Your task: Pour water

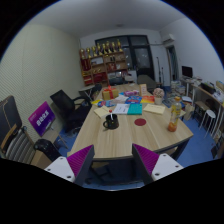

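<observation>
We look down the gripper (pixel 113 163) from well back and above the long light wooden table (pixel 125 135); its two fingers, each with a magenta pad (pixel 80 160), stand wide apart with nothing held between them.

Between the fingers and the table's far end lies a good deal of clutter. A dark mug-like cup (pixel 111 122) stands near the middle of the tabletop, beyond the fingers. Past it lie a flat teal sheet or folder (pixel 133 109) and white papers (pixel 120 109), touching or overlapping. To the right stands a tall clear bottle with amber liquid (pixel 174 117), near the table's right edge; we cannot tell which vessel holds water. At the far end sit orange and red items (pixel 110 94), too small to name.

Black office chairs (pixel 68 104) stand along the left side, and nearer us a purple sign with white lettering (pixel 41 117) leans beside one. On the back wall a wooden shelf unit (pixel 104 60) carries rows of golden objects. A desk with a monitor (pixel 187 72) stands at the right. The walls are plain white, the tabletop smooth and matte.
</observation>
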The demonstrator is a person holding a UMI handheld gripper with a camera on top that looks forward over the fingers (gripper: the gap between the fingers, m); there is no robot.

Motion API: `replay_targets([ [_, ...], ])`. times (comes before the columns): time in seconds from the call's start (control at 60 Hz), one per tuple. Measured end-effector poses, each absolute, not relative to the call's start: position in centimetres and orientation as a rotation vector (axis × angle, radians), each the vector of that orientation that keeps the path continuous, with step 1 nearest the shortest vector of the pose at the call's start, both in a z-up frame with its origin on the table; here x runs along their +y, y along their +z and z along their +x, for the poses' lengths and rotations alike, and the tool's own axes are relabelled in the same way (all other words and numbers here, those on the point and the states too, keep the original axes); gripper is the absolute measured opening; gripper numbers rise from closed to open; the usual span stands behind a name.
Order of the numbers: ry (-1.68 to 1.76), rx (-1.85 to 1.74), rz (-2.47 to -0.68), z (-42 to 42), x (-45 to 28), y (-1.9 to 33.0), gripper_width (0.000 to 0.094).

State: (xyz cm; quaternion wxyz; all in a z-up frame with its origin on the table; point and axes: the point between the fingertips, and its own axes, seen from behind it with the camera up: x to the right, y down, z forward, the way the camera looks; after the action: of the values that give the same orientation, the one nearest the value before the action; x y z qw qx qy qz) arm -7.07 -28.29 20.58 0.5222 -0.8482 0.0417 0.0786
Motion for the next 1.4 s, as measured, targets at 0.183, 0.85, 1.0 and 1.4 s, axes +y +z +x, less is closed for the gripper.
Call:
replay_targets([
  [0.183, 0.166, 0.19, -1.991, -8.6, -30.1, 21.2, 0.0829],
  [0.85, -0.141, 0.23, -1.852, 27.9, -8.2, 10.6, 0.0824],
  [1.0, -0.123, 0.209, -1.833, 30.4, -2.7, 6.8, 0.0824],
  [1.4, -0.202, 0.244, -1.783, 32.0, 1.6, 6.4, 0.0431],
])
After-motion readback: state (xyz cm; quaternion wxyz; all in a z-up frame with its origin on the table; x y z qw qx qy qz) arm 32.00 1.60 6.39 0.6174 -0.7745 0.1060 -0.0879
